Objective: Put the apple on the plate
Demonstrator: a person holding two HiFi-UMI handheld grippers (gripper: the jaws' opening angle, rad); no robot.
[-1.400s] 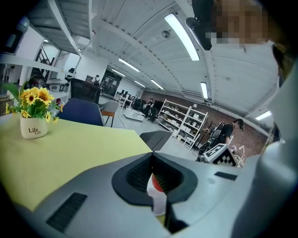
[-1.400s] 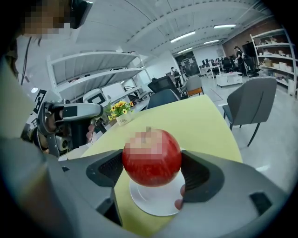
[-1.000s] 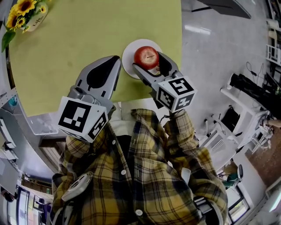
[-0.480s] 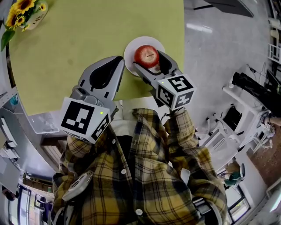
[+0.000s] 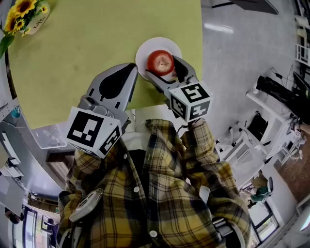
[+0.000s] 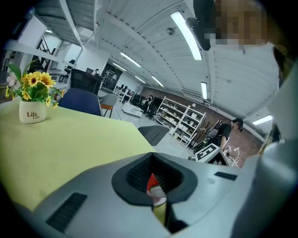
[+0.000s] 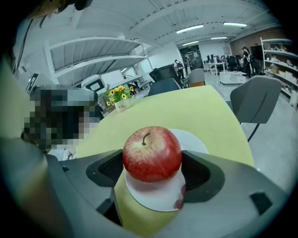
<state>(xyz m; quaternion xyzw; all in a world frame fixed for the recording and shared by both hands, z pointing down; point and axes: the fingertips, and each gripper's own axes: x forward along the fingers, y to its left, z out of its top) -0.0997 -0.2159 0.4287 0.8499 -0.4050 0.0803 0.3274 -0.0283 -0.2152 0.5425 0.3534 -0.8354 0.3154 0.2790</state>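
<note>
A red apple (image 5: 161,62) (image 7: 152,154) sits between the jaws of my right gripper (image 5: 163,69) (image 7: 152,173), which is shut on it. It hangs just over a small white plate (image 5: 145,50) (image 7: 193,139) near the right edge of the yellow-green table (image 5: 82,48); I cannot tell whether it touches the plate. My left gripper (image 5: 131,69) (image 6: 156,188) is shut and empty, hovering over the table's near edge to the left of the plate. Through its jaw opening a sliver of the apple (image 6: 152,182) shows.
A white vase of sunflowers (image 5: 25,14) (image 6: 32,108) stands at the table's far left corner. A grey chair (image 7: 257,100) stands off the table's right side. The person's plaid shirt (image 5: 155,193) fills the near foreground.
The right gripper and the apple have edged slightly farther over the plate. The left gripper has barely moved.
</note>
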